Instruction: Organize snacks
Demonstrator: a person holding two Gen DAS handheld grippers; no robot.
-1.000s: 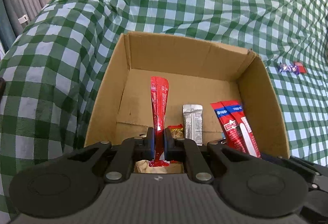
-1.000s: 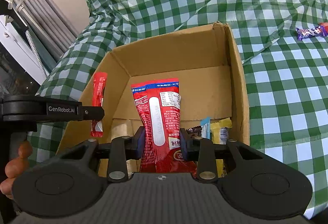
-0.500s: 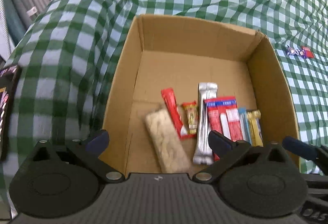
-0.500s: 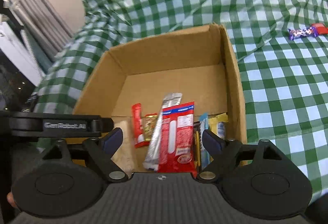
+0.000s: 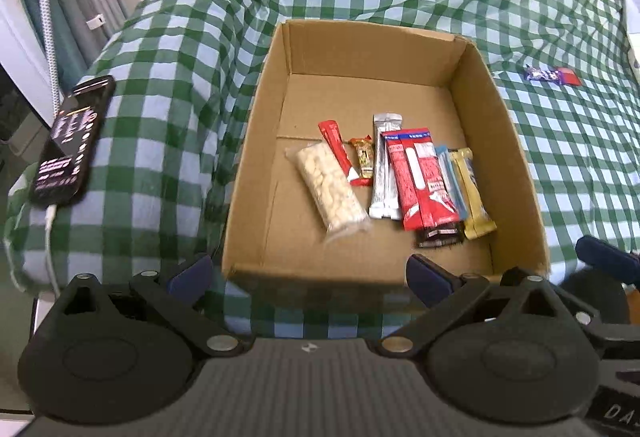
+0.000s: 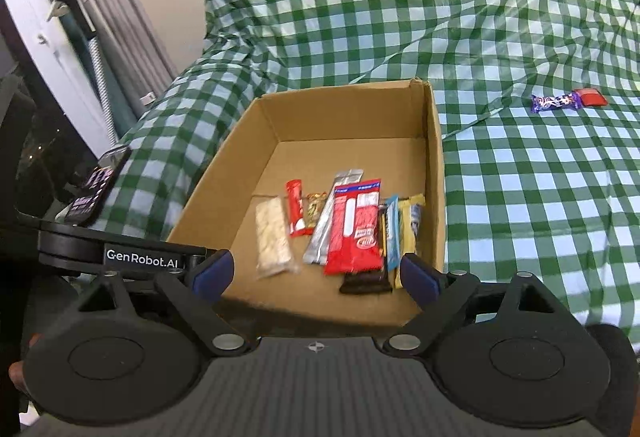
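Observation:
A cardboard box (image 5: 256, 141) (image 6: 434, 173) sits on the green checked cloth. Several snack packets lie side by side on its floor: a clear pack of pale pieces (image 5: 328, 193) (image 6: 273, 233), a thin red stick (image 5: 338, 153) (image 6: 295, 211), and a wide red packet (image 5: 418, 181) (image 6: 356, 229) among them. My left gripper (image 5: 308, 277) is open and empty, held back above the box's near edge. My right gripper (image 6: 316, 273) is also empty, its jaws still opening, above the near edge. A purple candy bar (image 5: 542, 74) (image 6: 556, 102) and a small red packet (image 5: 570, 76) (image 6: 591, 97) lie on the cloth to the right.
A black phone (image 5: 72, 141) (image 6: 98, 187) with a lit screen and a white cable lies on the cloth left of the box. Curtains and a window frame (image 6: 80, 49) stand at the far left. The cloth is rumpled behind the box.
Both grippers opened and let go of their packets: the thin red stick and the wide red packet now lie in the box. Both grippers then drew back and up from the box.

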